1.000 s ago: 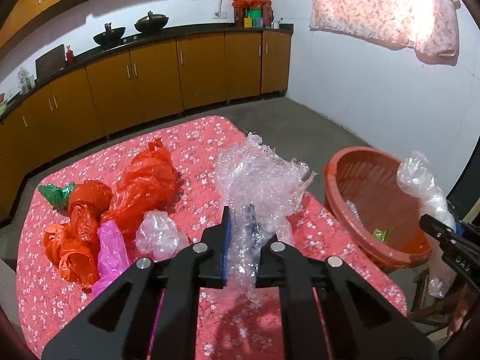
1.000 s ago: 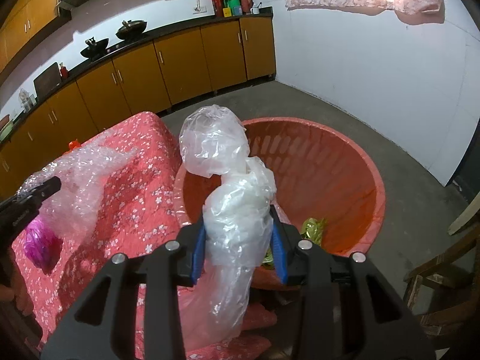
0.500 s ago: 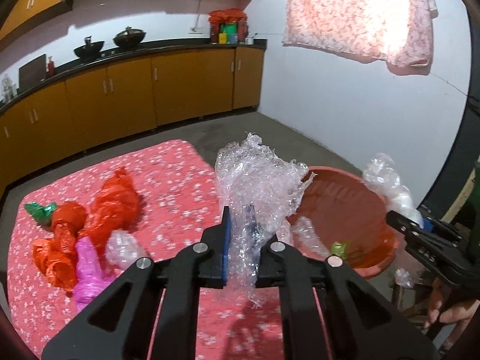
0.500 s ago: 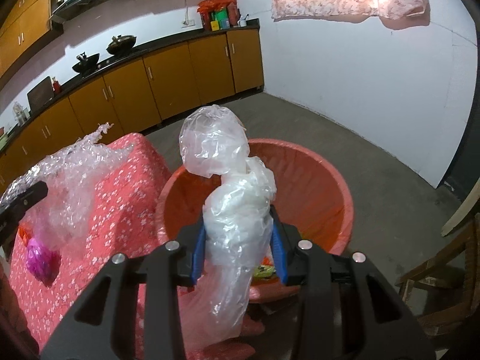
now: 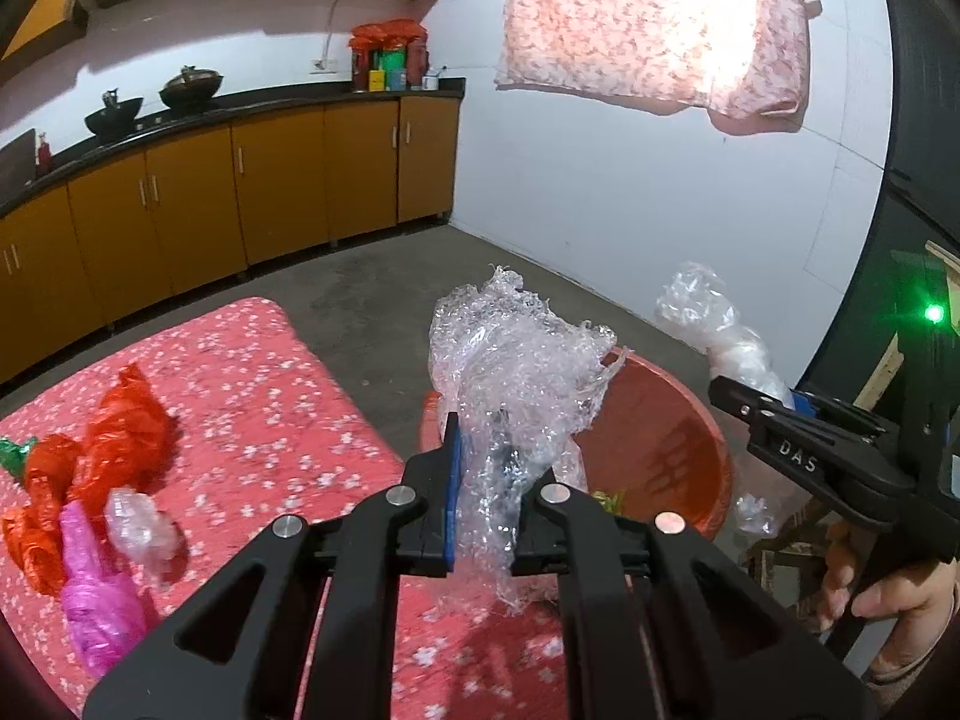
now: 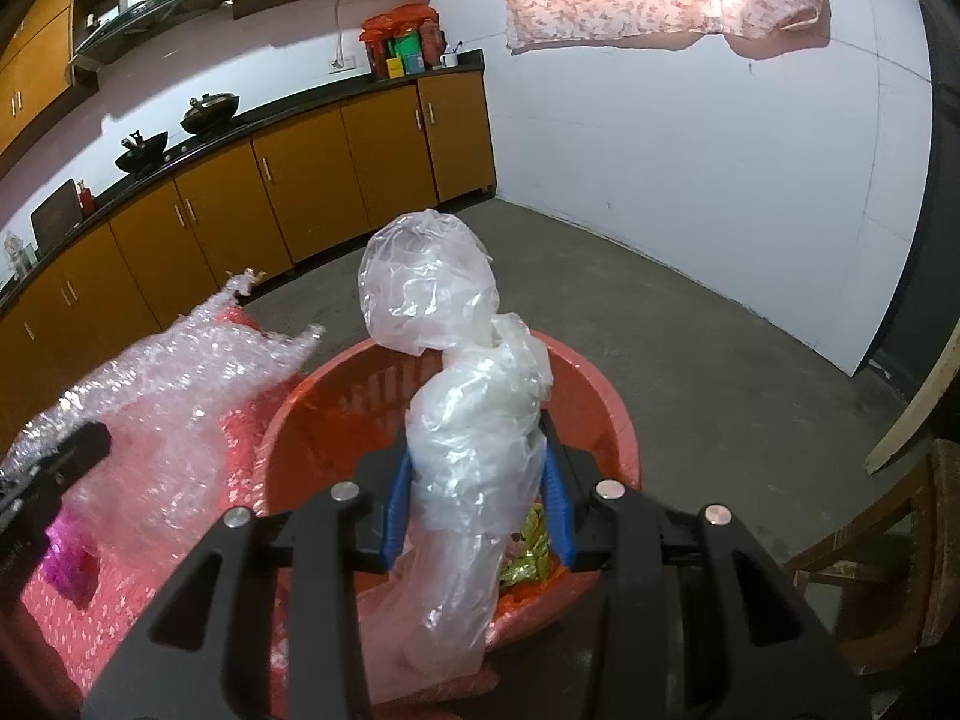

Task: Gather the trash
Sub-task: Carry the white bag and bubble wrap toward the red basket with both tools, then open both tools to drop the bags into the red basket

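Observation:
My left gripper [image 5: 486, 480] is shut on a crumpled sheet of clear bubble wrap [image 5: 516, 372] and holds it up at the near rim of the orange basket [image 5: 678, 414]. My right gripper [image 6: 477, 480] is shut on a clear plastic bag [image 6: 468, 396] and holds it over the orange basket [image 6: 594, 384], which has a shiny wrapper [image 6: 531, 552] in it. The bubble wrap [image 6: 180, 396] also shows at the left of the right wrist view. The right gripper with its bag [image 5: 708, 324] also shows at the right of the left wrist view.
A table with a pink floral cloth [image 5: 288, 420] holds red plastic bags [image 5: 108, 444], a pink bag [image 5: 96, 606], a small clear bag [image 5: 138, 522] and a green wrapper [image 5: 12, 456]. A wooden chair [image 6: 888, 534] stands right of the basket. Kitchen cabinets [image 5: 240, 180] line the far wall.
Both grippers have moved right and up, holding their loads. The left gripper with the bubble wrap has gone from over the table to the basket's rim.

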### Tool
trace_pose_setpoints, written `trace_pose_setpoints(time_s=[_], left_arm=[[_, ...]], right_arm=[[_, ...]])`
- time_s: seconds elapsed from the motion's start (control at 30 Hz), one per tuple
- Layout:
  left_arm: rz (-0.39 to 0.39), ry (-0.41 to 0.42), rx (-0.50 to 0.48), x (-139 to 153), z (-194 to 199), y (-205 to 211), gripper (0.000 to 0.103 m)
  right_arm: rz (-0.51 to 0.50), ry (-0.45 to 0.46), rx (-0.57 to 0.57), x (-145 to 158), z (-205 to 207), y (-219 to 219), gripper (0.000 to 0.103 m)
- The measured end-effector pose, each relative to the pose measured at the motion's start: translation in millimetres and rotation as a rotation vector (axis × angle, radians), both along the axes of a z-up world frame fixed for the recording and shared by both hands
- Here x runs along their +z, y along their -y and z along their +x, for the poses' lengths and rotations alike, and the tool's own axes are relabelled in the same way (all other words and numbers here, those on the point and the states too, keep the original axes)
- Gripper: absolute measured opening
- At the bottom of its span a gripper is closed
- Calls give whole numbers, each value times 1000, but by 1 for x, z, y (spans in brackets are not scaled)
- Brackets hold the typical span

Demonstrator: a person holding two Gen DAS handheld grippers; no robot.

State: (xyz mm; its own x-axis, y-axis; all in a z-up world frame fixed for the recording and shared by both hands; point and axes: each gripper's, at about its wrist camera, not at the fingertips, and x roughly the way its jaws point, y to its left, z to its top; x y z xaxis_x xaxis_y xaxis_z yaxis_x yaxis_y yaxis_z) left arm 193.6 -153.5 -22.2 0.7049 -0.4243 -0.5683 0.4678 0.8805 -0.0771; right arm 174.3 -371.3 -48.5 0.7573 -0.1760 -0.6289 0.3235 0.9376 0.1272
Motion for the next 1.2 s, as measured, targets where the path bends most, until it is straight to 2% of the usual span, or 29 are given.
trace_pose_setpoints(time_s=[0.6,0.7,0.77,0.8,0.87,0.9,0.93,1.1,1.2], left_arm=[[8,-60,-50,-26,21,40,10],[14,-68,-62,-31,23,48,10],[18,-72,-65,-33,25,50,10],[18,-78,-67,-34,25,50,12],[14,-84,-63,-36,27,48,24],[11,-84,-59,-36,28,47,37],[3,-82,-52,-36,27,45,44],[5,-81,-34,-35,25,36,48],[16,-49,10,-31,16,19,61]], right_arm=[[38,-7,-18,-16,20,17,37],[58,9,-13,-17,23,21,40],[69,18,-7,-18,24,23,46],[73,23,-7,-18,23,24,48],[69,29,-8,-17,23,26,53],[67,29,-9,-17,22,26,54],[68,28,-12,-18,20,27,55],[73,24,-29,-19,10,28,59],[42,33,-25,-18,-1,19,68]])
